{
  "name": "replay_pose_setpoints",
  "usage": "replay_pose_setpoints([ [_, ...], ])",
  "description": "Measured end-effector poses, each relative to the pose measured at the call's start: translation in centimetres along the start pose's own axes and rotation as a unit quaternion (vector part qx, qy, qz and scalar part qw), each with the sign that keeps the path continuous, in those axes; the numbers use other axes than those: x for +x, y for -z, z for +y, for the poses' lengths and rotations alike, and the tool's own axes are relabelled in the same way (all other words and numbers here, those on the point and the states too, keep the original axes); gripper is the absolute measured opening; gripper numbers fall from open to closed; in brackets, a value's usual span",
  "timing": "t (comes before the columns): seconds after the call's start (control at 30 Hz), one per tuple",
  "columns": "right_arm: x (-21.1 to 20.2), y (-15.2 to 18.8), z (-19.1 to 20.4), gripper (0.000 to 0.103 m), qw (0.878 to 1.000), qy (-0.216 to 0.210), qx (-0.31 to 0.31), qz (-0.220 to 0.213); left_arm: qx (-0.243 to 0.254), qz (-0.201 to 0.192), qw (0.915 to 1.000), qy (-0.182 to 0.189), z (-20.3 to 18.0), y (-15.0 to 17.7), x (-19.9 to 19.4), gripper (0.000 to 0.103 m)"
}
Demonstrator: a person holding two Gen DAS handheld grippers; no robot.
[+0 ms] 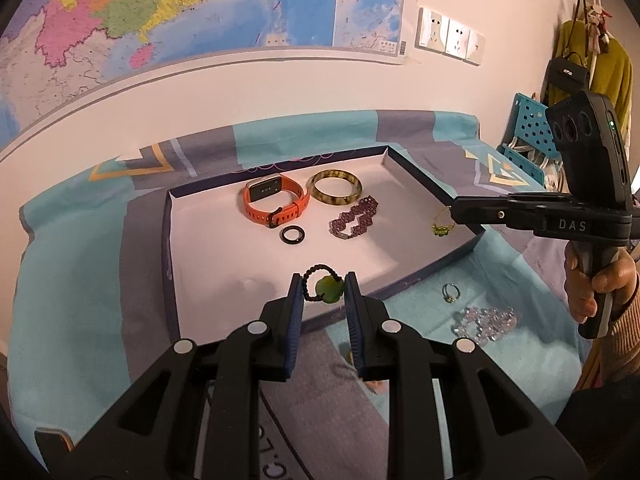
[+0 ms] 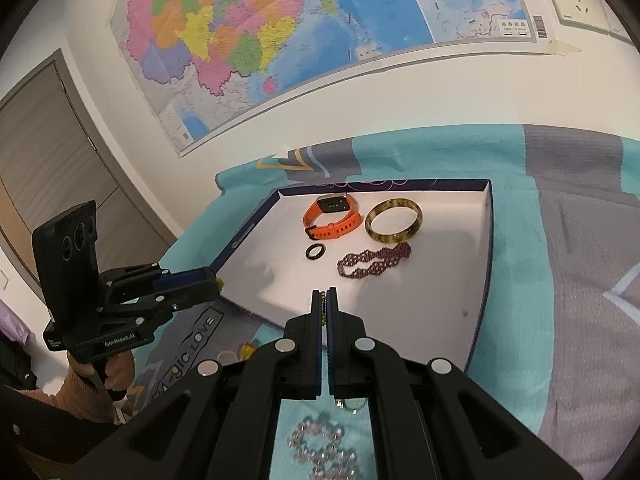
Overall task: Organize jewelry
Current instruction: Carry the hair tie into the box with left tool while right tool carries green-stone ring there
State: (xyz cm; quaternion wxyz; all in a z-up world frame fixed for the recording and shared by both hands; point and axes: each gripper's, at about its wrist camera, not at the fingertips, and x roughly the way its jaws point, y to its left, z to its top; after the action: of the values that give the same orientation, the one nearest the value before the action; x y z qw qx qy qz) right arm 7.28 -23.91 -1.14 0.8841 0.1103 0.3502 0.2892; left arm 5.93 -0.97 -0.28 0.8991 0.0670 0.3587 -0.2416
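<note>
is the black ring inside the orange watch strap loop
No, in the left wrist view the black ring lies on the tray floor just in front of the orange watch, outside its strap loop.

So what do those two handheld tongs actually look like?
Both are black plastic with silver round rivets and blue ribbed pads inside the fingers. The right tongs carry white "DAS" lettering, a pistol-style handle and a boxy black camera block with a green light. The left tongs read "GenRobot.AI". The person wears ribbed tan sleeves.
</note>
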Motion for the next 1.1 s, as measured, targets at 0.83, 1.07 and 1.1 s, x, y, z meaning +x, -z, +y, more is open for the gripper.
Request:
replay_pose_setpoints([
  [0.83,4.9,-2.7,-2.0,0.001,0.999,-0.006,0.029,0.036,-0.004,0.040,0.9991,-0.013,0.7,-2.2,5.9,0.021],
  [1.07,6.0,-3.0,-2.0,0.001,0.998,-0.011,0.031,0.047,-0.010,0.052,0.9985,-0.014,0.9,-2.4,7.2,0.021],
  [1.1,6.1,-3.0,-2.0,0.001,0.998,-0.011,0.031,0.048,-0.013,0.054,0.9984,-0.013,0.9,-2.4,7.4,0.021],
])
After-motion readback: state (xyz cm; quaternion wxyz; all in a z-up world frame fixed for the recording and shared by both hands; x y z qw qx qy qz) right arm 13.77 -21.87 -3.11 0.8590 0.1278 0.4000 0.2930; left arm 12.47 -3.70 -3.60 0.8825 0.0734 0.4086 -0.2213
